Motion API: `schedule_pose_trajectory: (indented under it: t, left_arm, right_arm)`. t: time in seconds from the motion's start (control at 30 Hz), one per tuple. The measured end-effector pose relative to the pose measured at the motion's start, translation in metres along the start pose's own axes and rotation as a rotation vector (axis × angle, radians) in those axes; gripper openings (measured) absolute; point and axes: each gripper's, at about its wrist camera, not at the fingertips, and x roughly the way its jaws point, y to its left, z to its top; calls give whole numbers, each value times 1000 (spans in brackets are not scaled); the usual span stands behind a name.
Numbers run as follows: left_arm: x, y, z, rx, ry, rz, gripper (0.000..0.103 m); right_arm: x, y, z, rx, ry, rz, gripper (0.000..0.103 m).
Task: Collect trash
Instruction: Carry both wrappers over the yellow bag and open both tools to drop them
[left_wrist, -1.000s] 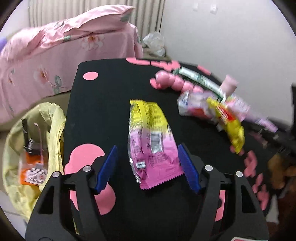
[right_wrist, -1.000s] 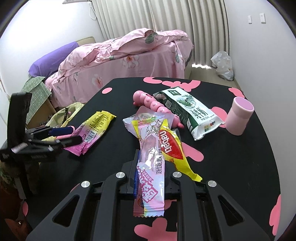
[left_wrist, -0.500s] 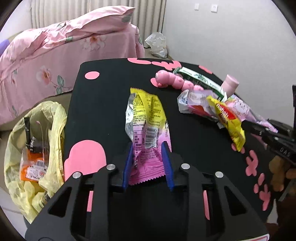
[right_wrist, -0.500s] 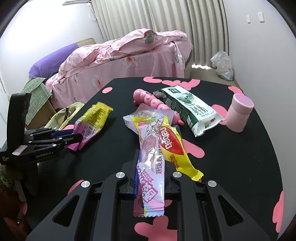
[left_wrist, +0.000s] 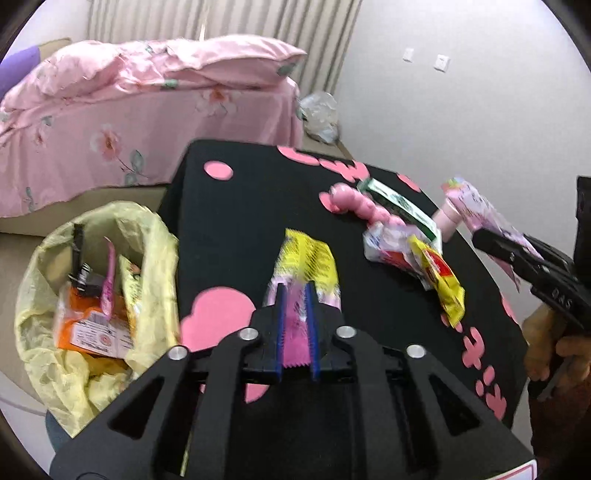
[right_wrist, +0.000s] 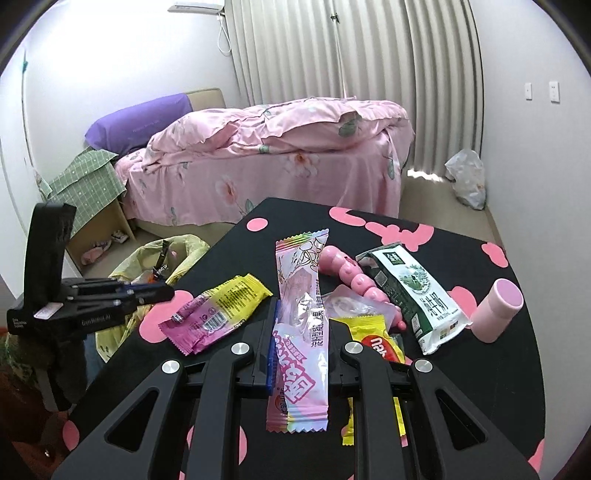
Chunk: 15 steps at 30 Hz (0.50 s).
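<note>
the black table (right_wrist: 461, 387) with its pink spots and paw shapes takes up the near part of the room, and everything sits around it: off its far left corner a purple pillow (right_wrist: 140, 122) and a green checked cloth (right_wrist: 81, 181), straight beyond it a bed under a pink floral quilt (right_wrist: 280, 147), pleated curtains (right_wrist: 369, 48) behind that, and a crumpled plastic bag (right_wrist: 467, 179) on the floor past the table's far right corner. hard against the table's left edge stands a bin lined with a yellow bag (left_wrist: 48, 332); in it lie an orange packet (left_wrist: 92, 325), a pink strip and something black i can't make out. the left gripper (left_wrist: 295, 291) has just been closing and now pinches the pink end of the yellow and pink wrapper (right_wrist: 218, 310), which is raised over the table's left side. at the table's near middle the right gripper (right_wrist: 301, 317) is clamped narrow on the pale pink wrapper (right_wrist: 303, 306), lifted off the top. under it on the table lie a yellow and red wrapper (right_wrist: 376, 343) and a clear crumpled one, with a pink beaded toy (right_wrist: 351, 277), a green and white milk pouch (right_wrist: 417, 295) and a pink cup (right_wrist: 496, 310) further right.
</note>
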Motion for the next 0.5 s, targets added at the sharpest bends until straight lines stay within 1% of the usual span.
schedule_pose_trajectory:
  t: [0.03,0.07,0.1,0.2,0.3,0.37,0.4,0.43,0.5]
  left_arm:
    - [2,0,-2,0,5,-2,38]
    - [3,-1,-4,-1,1,-1,43]
    - [4,-1,-5,-1,-1,0,45]
    - [15,-1,-5,-3,18,20,45]
    - [31,-5,-5,19,67,67,45]
    - [43,-8,-7,25,112,119,41]
    - [47,-7,-8,24,124,137,40]
    - [47,-10,-8,36,116,156,37]
    - [49,-11,-9,51,119,170,22]
  right_arm:
    - [1,1,-1,0,6,-4,16]
    - [3,0,-3,2,15,-7,16]
    - [3,-1,-6,5,22,-9,16]
    - [6,-6,-14,26,41,-9,16]
    - [8,-12,-21,47,54,-13,16]
    - [9,-17,-25,60,59,-14,16]
    - [10,-18,-27,65,61,-14,16]
    - [11,-19,-28,68,63,-14,16]
    - [12,-20,-31,71,65,-12,16]
